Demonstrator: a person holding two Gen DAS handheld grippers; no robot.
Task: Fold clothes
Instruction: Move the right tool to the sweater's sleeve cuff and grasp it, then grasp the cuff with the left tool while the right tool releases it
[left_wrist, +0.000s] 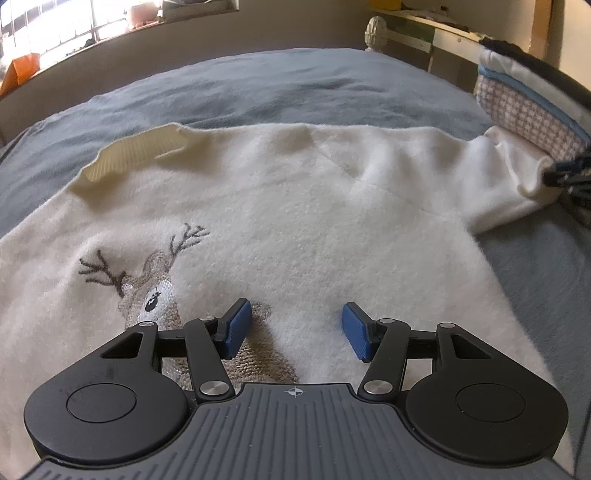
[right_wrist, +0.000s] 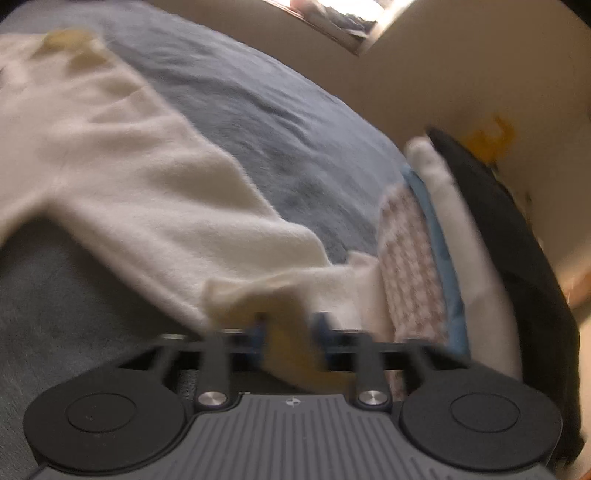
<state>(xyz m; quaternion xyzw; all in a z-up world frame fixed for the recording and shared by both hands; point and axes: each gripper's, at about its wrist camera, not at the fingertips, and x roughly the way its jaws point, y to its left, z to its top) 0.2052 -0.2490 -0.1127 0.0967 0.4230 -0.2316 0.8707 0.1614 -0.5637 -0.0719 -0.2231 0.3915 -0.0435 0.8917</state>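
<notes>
Sweater (left_wrist: 280, 206), cream with a stitched reindeer (left_wrist: 155, 295), spread flat on grey bedcover (left_wrist: 258, 85) just ahead of and beneath left gripper (left_wrist: 297, 330), blue pads wide apart, nothing between. Sleeve cuff (right_wrist: 284, 332) apparently pinched in right gripper (right_wrist: 290, 338), though blurred. Folded pile (right_wrist: 436, 266) just right of it.

Sweater (left_wrist: 332, 229): was cream-white, with a grey-brown deer motif (left_wrist: 159, 295)
Collar (left_wrist: 136, 155): was pale yellow, ribbed
Blanket (left_wrist: 258, 92): was grey-blue
Folded cloth (left_wrist: 532, 114), right of frame: was pink-white checked, blue-edged
Gripper pads (left_wrist: 236, 328): were blue
</notes>
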